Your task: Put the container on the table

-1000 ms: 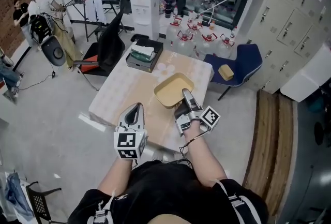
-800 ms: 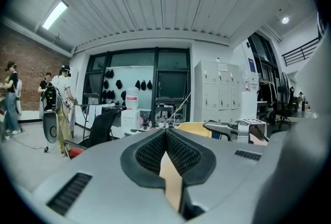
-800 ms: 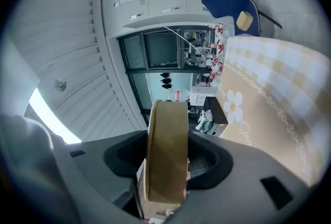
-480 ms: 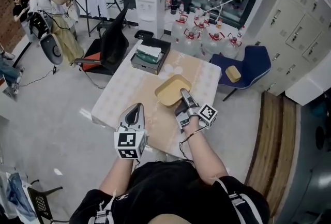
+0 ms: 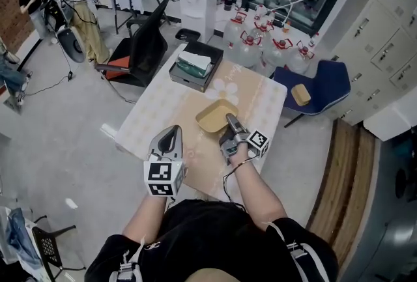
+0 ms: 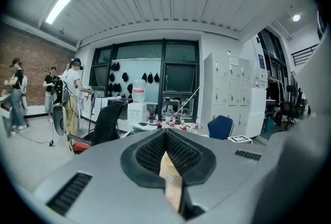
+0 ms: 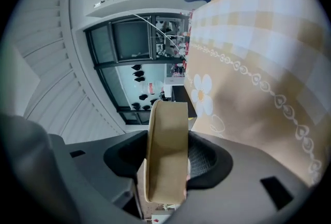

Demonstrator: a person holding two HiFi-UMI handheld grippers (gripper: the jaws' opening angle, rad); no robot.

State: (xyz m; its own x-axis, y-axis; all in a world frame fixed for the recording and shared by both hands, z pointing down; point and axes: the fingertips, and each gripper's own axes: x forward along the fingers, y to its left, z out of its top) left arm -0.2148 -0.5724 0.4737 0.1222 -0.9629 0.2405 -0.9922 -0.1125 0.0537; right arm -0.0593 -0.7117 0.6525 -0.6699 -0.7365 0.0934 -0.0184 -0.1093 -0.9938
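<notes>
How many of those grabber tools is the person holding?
2: the left gripper, over the table, shut on a tan strip; the right gripper, gripping the container by its rim.

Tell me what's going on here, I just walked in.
A person stands at a table with a gripper in each hand. The right gripper is clamped on the rim of a tan container and holds it over the middle of the table. Whether the container touches the cloth can't be told. The left gripper is held near the table's front edge, away from the container, with its jaws closed on a thin tan strip.
</notes>
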